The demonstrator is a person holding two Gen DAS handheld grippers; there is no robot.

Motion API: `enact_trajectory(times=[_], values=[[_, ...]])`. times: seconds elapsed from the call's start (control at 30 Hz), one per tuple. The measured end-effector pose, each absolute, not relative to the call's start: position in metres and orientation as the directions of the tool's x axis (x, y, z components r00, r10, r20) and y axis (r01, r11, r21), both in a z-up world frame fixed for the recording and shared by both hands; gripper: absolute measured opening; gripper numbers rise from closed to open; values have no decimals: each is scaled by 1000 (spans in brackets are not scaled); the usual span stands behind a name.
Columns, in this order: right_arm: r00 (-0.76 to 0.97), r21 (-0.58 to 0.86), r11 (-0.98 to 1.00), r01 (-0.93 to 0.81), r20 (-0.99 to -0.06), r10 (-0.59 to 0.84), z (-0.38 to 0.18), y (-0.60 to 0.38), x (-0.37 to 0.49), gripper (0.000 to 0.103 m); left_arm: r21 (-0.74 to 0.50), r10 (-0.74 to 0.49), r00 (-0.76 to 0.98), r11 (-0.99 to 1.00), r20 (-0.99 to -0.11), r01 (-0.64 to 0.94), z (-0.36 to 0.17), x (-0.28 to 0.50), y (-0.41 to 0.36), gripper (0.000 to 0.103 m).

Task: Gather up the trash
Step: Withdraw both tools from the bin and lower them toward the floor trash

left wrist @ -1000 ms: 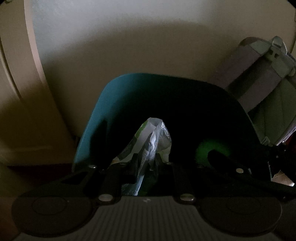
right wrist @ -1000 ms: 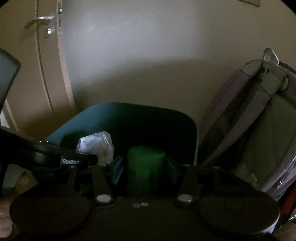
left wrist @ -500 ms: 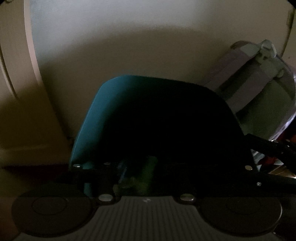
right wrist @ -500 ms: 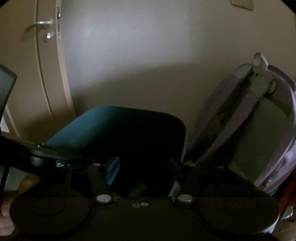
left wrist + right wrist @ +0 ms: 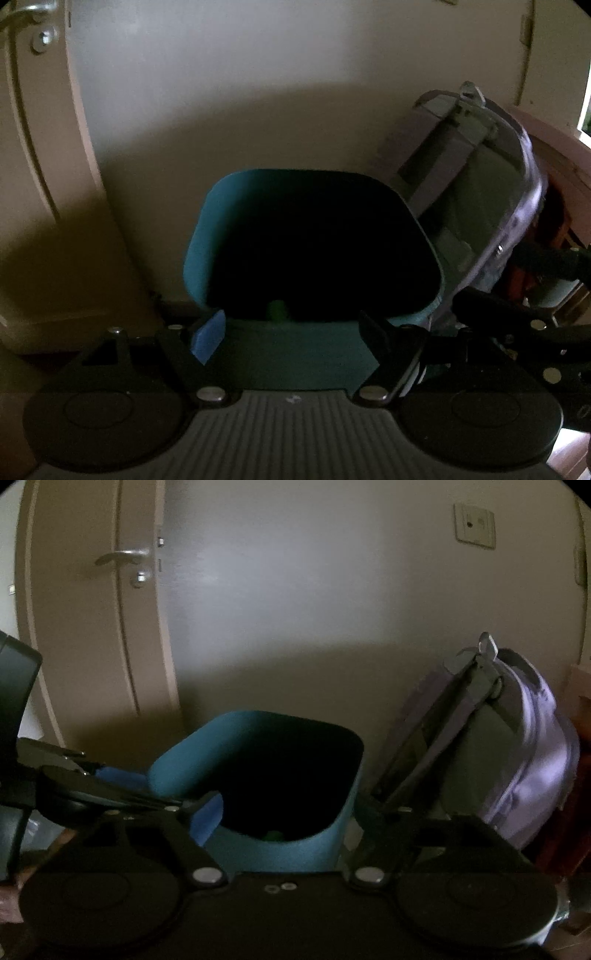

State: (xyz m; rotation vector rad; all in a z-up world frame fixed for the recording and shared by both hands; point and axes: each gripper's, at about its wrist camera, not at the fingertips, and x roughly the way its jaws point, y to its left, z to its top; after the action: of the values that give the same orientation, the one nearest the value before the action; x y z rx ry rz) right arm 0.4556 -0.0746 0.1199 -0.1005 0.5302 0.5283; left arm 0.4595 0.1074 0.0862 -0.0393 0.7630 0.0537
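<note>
Left hand-held gripper (image 5: 291, 334): jaws wide, just opened further, nothing between them. Right hand-held gripper (image 5: 282, 818): same, wide, just opened, empty. Both frame the near rim of the teal bin (image 5: 207, 229) at frame centre. Green trash (image 5: 277, 309) sits deep in the dark bin, lower centre; long axis unreadable. Backpack (image 5: 517, 760) leans just right of the bin. Only the right view shows the wall socket (image 5: 474, 524), upper right.
</note>
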Motion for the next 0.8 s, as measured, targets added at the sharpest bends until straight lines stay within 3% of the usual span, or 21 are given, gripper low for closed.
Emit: enact_trajectory(times=[0.63,0.8], values=[[662,77,825,-560,-558,501,98,-111,333,96,-18,3,697,1000,-717,-22,79,304,81,80],[628,97,816,-569,-589,508,71,-117,312,98,-16,-2,680,1000,-734,-15,58,284,82,88]])
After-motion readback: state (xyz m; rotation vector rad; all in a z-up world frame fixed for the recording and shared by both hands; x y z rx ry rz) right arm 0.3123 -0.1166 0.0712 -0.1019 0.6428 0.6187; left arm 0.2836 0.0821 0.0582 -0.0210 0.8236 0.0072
